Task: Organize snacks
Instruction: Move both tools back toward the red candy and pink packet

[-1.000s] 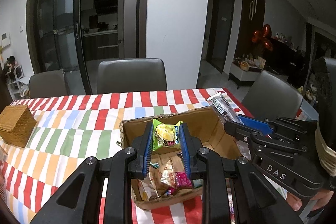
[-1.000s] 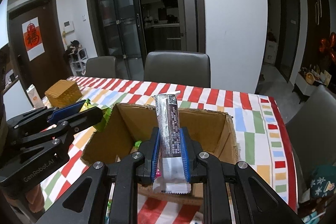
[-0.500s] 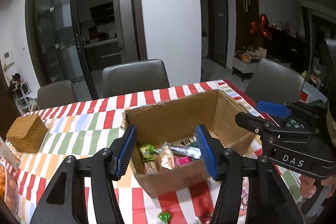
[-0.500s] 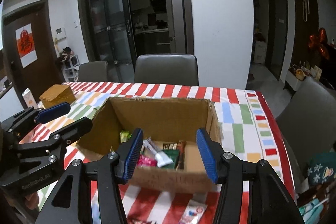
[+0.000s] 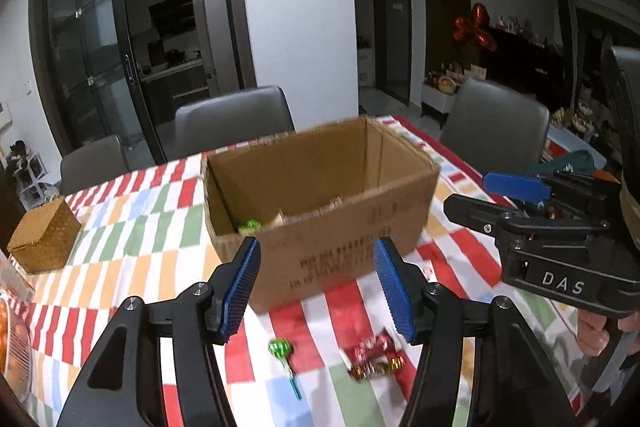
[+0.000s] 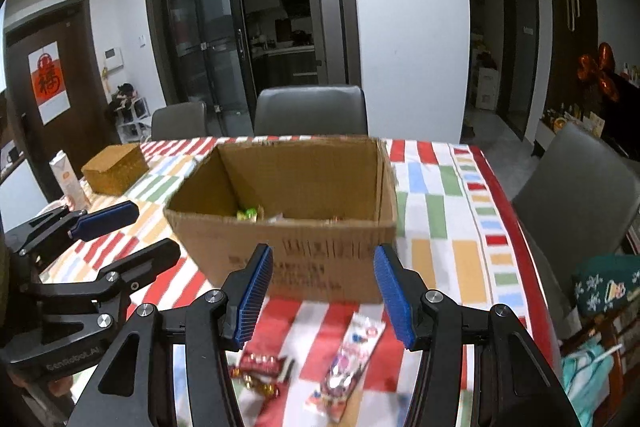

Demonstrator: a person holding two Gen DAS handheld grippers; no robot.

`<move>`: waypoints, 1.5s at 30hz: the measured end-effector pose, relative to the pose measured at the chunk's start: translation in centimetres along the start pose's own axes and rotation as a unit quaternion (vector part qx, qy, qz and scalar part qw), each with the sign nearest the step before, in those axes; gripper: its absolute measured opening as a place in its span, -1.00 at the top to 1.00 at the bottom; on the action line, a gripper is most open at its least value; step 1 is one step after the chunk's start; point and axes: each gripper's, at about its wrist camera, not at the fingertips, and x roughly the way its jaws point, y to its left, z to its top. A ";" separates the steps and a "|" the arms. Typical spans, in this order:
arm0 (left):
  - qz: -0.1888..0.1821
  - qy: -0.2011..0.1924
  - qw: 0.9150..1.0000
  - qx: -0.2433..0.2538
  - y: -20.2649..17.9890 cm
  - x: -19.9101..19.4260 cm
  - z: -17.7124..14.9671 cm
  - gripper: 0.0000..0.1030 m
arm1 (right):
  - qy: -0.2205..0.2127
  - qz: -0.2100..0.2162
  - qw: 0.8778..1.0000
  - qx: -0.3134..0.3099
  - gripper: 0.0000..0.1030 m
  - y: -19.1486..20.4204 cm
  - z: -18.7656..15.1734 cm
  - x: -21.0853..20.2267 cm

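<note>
Both grippers, left gripper (image 5: 316, 285) & right gripper (image 6: 323, 291), sit partway open w/ nothing held, just short of the cardboard box (image 6: 320, 259) on the striped tabletop (image 6: 440, 203), loose snacks (image 6: 348, 355) below them.

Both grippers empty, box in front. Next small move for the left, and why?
Probably lower the left gripper onto the green lollipop. It lies loose on the striped tablecloth, in front of the cardboard box, roughly between the open jaws, which hold nothing. The red wrapped candies beside it could follow.
</note>
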 end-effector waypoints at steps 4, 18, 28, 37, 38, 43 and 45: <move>-0.009 0.021 1.000 0.008 -0.5 0.1 -1.8 -0.13 | 0.013 0.001 1.000 0.000 -0.05 0.2 -1.6 -0.2; -0.054 0.103 0.991 0.061 -2.7 3.6 -7.0 -0.13 | 0.091 -0.001 0.996 0.007 -0.05 0.4 -7.7 2.0; -0.066 0.150 0.979 0.123 -4.5 8.0 -8.6 -0.13 | 0.135 -0.014 0.990 0.027 -0.05 -0.8 -10.4 4.4; -0.088 0.179 0.971 0.134 -5.2 11.1 -8.5 -0.13 | 0.146 -0.019 0.988 0.044 -0.05 -1.8 -10.8 5.5; -0.091 0.182 0.971 0.129 -5.2 11.4 -8.5 -0.13 | 0.146 -0.018 0.988 0.046 -0.05 -1.8 -10.8 5.6; -0.111 0.191 0.970 0.103 -4.6 12.3 -8.4 -0.11 | 0.151 -0.015 0.987 0.050 -0.05 -1.9 -10.7 6.5; -0.122 0.193 0.969 0.092 -4.2 12.5 -8.4 -0.05 | 0.152 -0.013 0.987 0.053 -0.05 -2.0 -10.6 6.8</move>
